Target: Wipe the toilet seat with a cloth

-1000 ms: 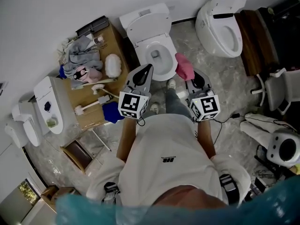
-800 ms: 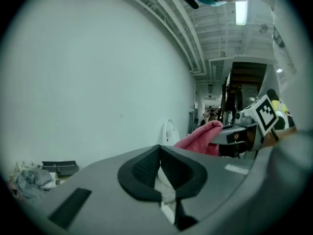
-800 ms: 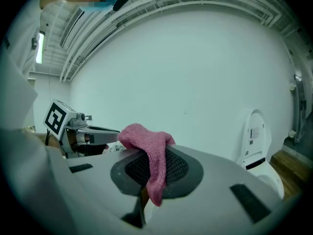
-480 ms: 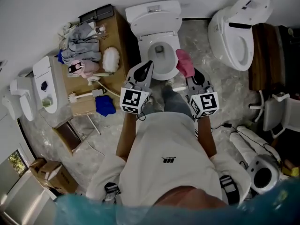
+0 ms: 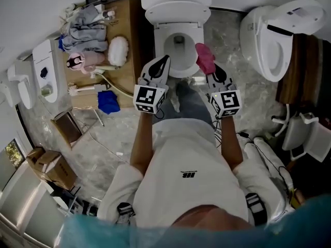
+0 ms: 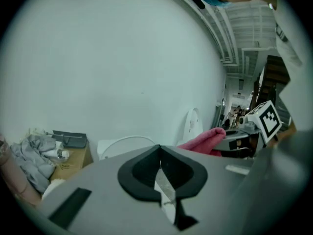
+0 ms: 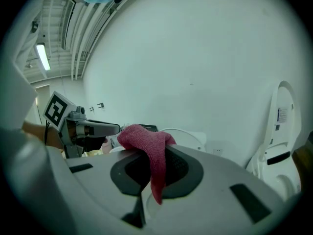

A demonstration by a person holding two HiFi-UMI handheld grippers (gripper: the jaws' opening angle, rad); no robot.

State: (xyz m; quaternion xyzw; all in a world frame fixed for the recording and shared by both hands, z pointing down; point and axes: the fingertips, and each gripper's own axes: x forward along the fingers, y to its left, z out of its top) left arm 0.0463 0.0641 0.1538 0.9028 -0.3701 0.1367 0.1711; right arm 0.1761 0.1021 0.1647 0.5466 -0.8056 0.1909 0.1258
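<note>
I read the left gripper (image 6: 159,153) with its jaws together, tips meeting, nothing between them. The right gripper (image 7: 154,153) has its jaws clamped on the pink cloth (image 7: 145,140), which bunches above the jaws and hangs down between them. In the head view both grippers point forward at the toilet (image 5: 176,6). The left gripper sits over the left front of the seat (image 5: 159,37) and the cloth lies at the seat's right rim. I cannot tell whether cloth and seat touch. A wooden table (image 5: 133,40) carrying brushes and grey rags stands just left of the toilet.
</note>
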